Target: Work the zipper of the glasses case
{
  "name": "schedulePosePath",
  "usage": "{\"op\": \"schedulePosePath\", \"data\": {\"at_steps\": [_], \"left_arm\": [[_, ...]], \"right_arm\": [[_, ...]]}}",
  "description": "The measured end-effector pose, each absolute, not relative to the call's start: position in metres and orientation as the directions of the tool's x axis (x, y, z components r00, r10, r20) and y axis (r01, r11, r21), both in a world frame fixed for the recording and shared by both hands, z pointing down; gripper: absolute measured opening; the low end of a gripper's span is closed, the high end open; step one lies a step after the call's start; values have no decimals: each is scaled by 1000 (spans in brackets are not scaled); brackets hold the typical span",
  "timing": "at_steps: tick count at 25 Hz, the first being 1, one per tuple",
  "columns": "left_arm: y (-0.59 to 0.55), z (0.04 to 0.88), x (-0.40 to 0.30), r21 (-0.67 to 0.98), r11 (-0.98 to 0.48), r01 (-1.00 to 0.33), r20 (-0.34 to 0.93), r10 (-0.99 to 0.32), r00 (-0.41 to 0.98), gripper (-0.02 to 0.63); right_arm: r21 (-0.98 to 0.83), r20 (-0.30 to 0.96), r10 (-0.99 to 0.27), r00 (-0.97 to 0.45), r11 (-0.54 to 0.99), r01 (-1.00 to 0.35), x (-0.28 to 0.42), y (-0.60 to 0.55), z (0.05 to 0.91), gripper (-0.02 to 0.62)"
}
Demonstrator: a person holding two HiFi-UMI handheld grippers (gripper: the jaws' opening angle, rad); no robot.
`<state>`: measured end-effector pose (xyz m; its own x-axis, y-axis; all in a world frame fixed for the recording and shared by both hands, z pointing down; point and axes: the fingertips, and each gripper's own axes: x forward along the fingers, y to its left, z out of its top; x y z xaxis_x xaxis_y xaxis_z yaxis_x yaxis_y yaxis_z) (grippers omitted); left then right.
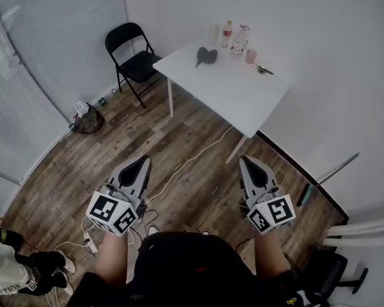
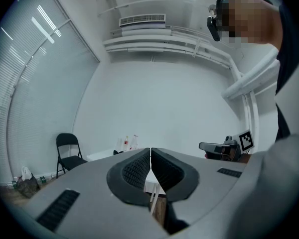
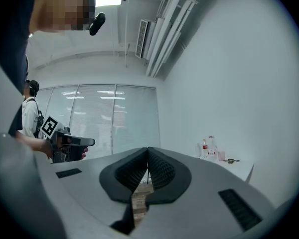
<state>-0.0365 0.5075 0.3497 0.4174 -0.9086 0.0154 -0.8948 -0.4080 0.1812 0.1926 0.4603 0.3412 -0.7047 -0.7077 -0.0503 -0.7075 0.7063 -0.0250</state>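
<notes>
Left tongs [image 1: 144,161], right tongs [image 1: 246,161]: both closed

On table [image 1: 240,98], glasses case [image 1: 205,56]; chair [image 1: 139,66] left

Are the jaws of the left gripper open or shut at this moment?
Shut. In the left gripper view, the jaws of the left gripper meet along one thin line, with nothing between them.

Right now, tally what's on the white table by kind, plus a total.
Glasses case: 1
Bottles: 2 (red-labelled bottle, clear bottle)
Pink cup: 1
Pale clear container, kind unclear: 1
Small dark object, too small to name: 1
Total on the table: 6
</notes>
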Motion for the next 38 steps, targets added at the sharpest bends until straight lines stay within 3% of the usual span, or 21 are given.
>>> {"op": "schedulePosePath", "data": {"at_steps": [16, 27, 38], "left_arm": [[473, 396, 43, 243, -344, -907, 113, -919, 379, 25], [381, 399, 10, 253, -375, -892, 86, -910, 407, 25], [276, 361, -81, 157, -451, -879, 39, -886, 462, 25]], "right_arm": [[-130, 66, -668, -741, 731, -670, 270, 416, 400, 20], [-102, 73, -690, -720, 713, -694, 238, 334, 402, 20], [-15, 2, -728, -686, 686, -728, 139, 231, 350, 20]]}}
